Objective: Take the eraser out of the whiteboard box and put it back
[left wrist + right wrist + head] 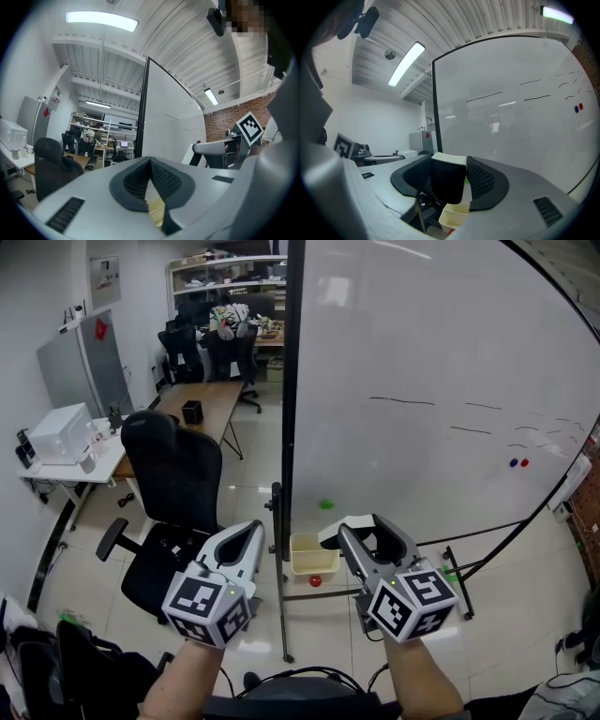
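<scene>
Right fingers [486,181] around eraser [447,183], above box [453,216]

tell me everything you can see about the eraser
The eraser is a small block with a white, hard-looking top and a black, felt-like body. It sits white side up between the jaws of the right gripper, which press on its two sides. It is held in the air before the whiteboard, higher than the pale open box and clear of it. Nothing else touches it.
</scene>
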Available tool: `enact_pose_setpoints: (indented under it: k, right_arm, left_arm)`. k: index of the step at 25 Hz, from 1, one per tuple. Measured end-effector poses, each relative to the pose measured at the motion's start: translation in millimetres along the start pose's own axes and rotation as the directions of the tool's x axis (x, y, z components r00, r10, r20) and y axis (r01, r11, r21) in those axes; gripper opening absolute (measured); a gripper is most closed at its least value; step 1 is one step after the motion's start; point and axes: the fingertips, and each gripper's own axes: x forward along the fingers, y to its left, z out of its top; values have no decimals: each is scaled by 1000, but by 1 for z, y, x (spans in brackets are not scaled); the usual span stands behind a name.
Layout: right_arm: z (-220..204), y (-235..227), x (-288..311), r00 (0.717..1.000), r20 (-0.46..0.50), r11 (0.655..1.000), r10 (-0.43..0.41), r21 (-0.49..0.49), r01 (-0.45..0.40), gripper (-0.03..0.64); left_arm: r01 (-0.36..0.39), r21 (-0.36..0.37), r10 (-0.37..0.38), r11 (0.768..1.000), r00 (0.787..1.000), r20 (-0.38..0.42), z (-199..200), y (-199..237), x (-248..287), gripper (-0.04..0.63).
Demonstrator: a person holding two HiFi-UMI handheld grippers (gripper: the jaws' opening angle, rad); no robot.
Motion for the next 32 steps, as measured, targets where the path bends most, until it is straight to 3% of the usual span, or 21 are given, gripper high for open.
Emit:
enact_pose_setpoints:
  k: [11, 17, 32]
  right_arm:
    - [-4, -4, 3, 1000, -5, 1000, -4, -4, 4, 268]
    - [-27, -10, 16, 999, -39, 1000, 0, -3, 0, 268]
    - [-136, -24, 60, 980, -199, 999, -21, -41, 13, 268]
  left_arm:
    - [-24, -19, 25, 1000, 1000, 18, -4, 9, 2, 21]
    - [-50, -31, 50, 998, 999, -9, -24, 14, 8, 23]
    - [-131, -72, 114, 989, 973, -199, -129, 37, 41, 25]
